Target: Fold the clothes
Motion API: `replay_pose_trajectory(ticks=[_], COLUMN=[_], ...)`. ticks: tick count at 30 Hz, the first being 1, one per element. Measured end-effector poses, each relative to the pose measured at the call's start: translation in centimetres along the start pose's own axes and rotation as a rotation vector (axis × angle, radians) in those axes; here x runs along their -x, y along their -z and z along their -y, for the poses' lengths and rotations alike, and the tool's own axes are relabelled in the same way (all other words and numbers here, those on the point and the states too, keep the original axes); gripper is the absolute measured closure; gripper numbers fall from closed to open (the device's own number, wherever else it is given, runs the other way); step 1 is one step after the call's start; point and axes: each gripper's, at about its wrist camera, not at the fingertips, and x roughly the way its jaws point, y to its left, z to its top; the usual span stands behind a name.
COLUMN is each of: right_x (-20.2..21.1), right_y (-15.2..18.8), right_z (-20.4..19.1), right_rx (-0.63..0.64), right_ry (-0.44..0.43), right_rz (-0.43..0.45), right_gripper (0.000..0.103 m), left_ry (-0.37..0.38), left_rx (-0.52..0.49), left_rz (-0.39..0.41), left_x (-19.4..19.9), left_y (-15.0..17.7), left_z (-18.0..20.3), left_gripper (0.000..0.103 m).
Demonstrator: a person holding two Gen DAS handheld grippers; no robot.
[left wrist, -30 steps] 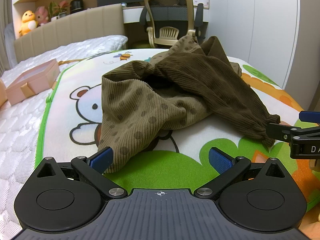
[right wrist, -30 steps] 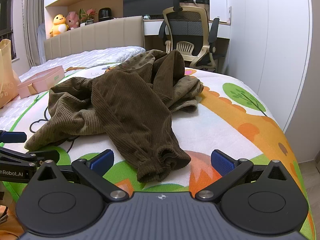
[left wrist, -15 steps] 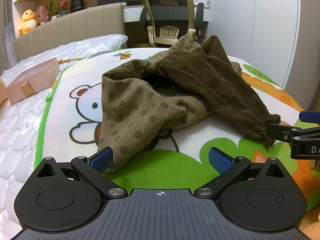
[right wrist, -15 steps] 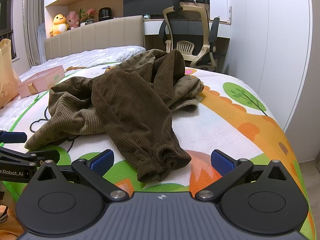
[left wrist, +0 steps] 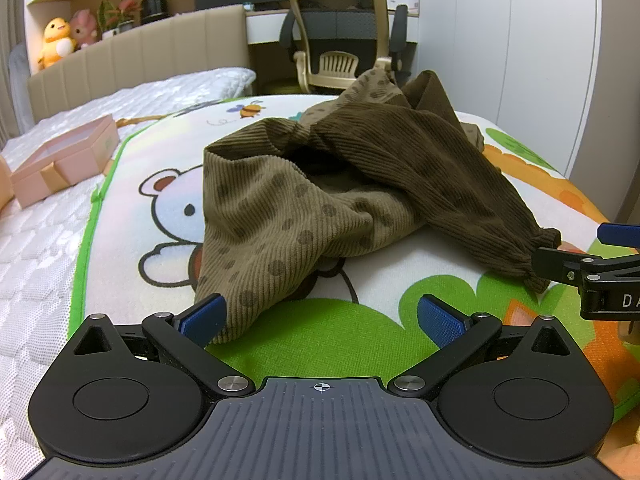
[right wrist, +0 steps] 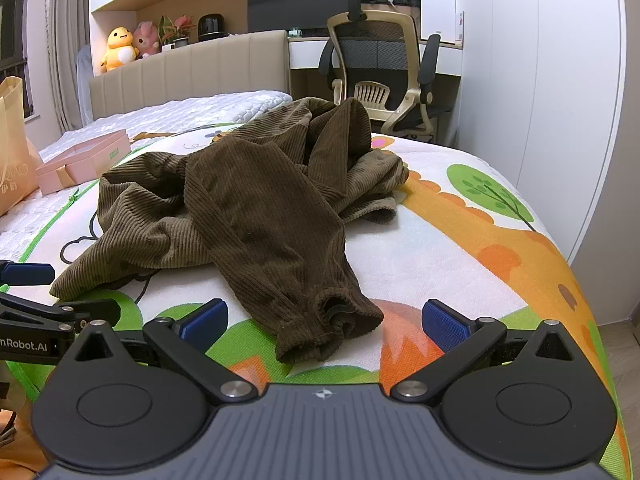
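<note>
Lying crumpled across the middle of the left wrist view, a brown corduroy garment [left wrist: 340, 184] rests on a cartoon-printed mat [left wrist: 320, 340] spread over the bed [left wrist: 36, 248]. The left gripper [left wrist: 320, 316] fills the bottom of the frame with its blue-padded fingers [left wrist: 204, 316] wide apart and holding nothing; the left pad sits just beside the garment's near corner. At the right edge the right gripper [left wrist: 588, 256] juts in, close to a gathered cuff [left wrist: 536, 256]. A pink box [left wrist: 64, 156] sits at the left and an office chair [left wrist: 344, 40] at the top.

From the right wrist view, the garment [right wrist: 248, 208] spreads over the centre, its cuff [right wrist: 332, 324] lying between the right gripper's [right wrist: 324, 320] spread, empty fingers [right wrist: 444, 324]. The left gripper [right wrist: 40, 296] shows at the lower left edge, and the box [right wrist: 84, 160] at the left.
</note>
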Motion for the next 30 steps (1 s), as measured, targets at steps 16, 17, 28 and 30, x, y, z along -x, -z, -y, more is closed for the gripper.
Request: replay_pose_trajectory(ticks=[16, 17, 28, 30], right_x=[-0.3, -0.4, -9.2, -11.8], right_y=[-0.4, -0.6, -11.0, -12.6], right_z=[0.4, 0.5, 5.5, 5.3], right_rx=[0.016, 0.024, -0.02, -0.018], right_ry=[-0.003, -0.001, -0.049, -0.054], right_rz=[-0.011, -0.011, -0.115, -0.144], right_gripper=[0.0, 0.0, 0.0, 0.0], left_ry=[0.019, 0.029, 0.301, 0.334], left_rx=[0.003, 0.002, -0.012, -0.013], left_rz=[-0.005, 0.0, -0.04, -0.072], left_x=[-0.2, -0.1, -5.5, -7.9], left_y=[-0.4, -0.7, -10.3, -11.3], left_z=[-0.4, -0.6, -1.9, -2.2], left_gripper=[0.0, 0.0, 0.0, 0.0])
